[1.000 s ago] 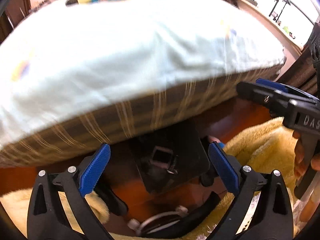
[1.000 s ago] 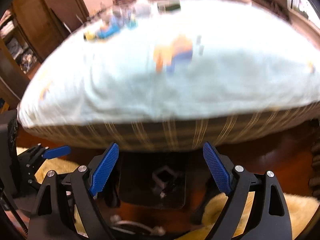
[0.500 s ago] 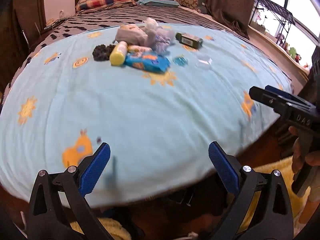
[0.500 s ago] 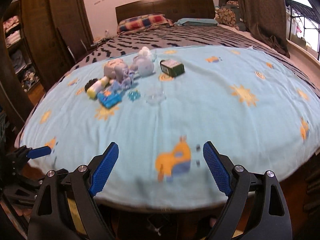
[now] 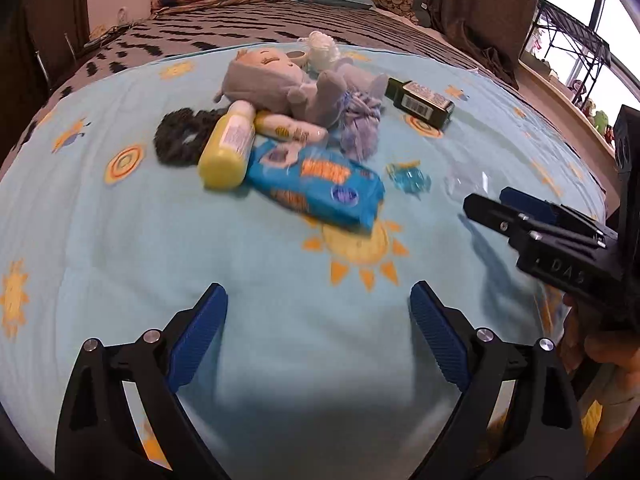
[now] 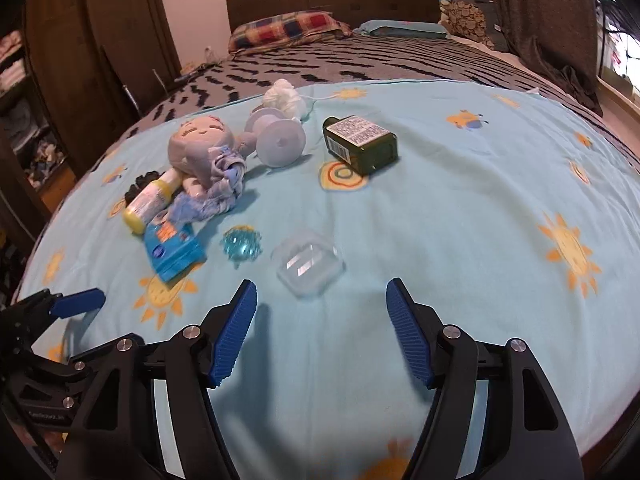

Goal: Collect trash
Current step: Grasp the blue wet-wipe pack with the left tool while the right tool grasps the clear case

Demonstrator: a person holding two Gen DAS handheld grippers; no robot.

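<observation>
Covering bed: sun-print blanket (image 6: 460, 208) (cluttered)

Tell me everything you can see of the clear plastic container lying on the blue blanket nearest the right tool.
The clear plastic container is a small, squarish, see-through clamshell with rounded corners; glare streaks cross its top. It looks thin and empty, though blur hides detail. It lies flat on the light blue blanket, apart from the other items, with the blue crinkled wrapper to its left, not touching. It sits just ahead of the right tool, whose jaws are closing with nothing between them. In the left wrist view it is only a faint glint.
</observation>
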